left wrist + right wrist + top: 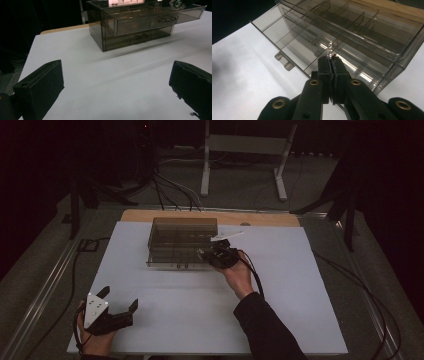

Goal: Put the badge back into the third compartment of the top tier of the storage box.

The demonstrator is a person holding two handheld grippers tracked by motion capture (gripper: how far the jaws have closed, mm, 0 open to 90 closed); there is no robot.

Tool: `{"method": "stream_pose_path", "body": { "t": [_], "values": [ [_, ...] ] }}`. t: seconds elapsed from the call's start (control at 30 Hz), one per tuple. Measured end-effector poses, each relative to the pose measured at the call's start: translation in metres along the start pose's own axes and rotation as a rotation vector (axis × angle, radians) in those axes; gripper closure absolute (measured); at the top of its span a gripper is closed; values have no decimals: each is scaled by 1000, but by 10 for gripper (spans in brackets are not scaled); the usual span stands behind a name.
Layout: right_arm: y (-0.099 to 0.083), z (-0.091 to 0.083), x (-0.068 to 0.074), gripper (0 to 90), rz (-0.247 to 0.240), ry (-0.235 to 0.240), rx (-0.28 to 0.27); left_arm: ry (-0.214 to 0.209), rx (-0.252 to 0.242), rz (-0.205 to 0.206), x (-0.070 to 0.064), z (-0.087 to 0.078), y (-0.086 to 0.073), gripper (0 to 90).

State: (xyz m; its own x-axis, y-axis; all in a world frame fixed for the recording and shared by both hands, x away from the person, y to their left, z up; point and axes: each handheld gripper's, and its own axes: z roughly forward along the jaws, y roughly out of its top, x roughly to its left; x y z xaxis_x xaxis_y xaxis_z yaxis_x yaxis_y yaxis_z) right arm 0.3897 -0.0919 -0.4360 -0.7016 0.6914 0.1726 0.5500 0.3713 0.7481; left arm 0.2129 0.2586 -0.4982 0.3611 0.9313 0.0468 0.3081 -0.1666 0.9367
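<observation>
1. High view: a smoky clear drawer organizer [182, 242] stands at the far middle of the white table [280, 320], its upper drawer pulled out toward the near side; the right gripper [216, 254] hovers at the drawer's right near corner, held from below by the right hand [239, 277]; the left gripper [117, 312] rests at the near left, well apart from the box, its jaws spread wide.

2. Left gripper view: the two black jaws stand far apart with nothing between them; the organizer [140, 25] sits far and to the right, the open drawer [160, 18] jutting out over the lower one; a small dark ornament [177, 3] lies near its right end.

3. Right gripper view: the right gripper [331, 58] is pinched closed on a thin silvery pin-like piece [330, 48] that stands up from the tips, just over the divided drawer [312, 47]; I cannot tell what it is; it looks light, stiff and slippery, easily dropped or bent, so a grip low on its shank seems safest; the drawer's walls look brittle and light, likely to slide if pushed.
</observation>
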Motion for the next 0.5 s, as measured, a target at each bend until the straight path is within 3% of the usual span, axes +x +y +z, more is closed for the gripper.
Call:
{"method": "stream_pose_path", "body": {
  "t": [0.5],
  "values": [
    [-2,5,0,874,26,9,17,2,-2,-3,1,-1,0,4]
  ]
}}
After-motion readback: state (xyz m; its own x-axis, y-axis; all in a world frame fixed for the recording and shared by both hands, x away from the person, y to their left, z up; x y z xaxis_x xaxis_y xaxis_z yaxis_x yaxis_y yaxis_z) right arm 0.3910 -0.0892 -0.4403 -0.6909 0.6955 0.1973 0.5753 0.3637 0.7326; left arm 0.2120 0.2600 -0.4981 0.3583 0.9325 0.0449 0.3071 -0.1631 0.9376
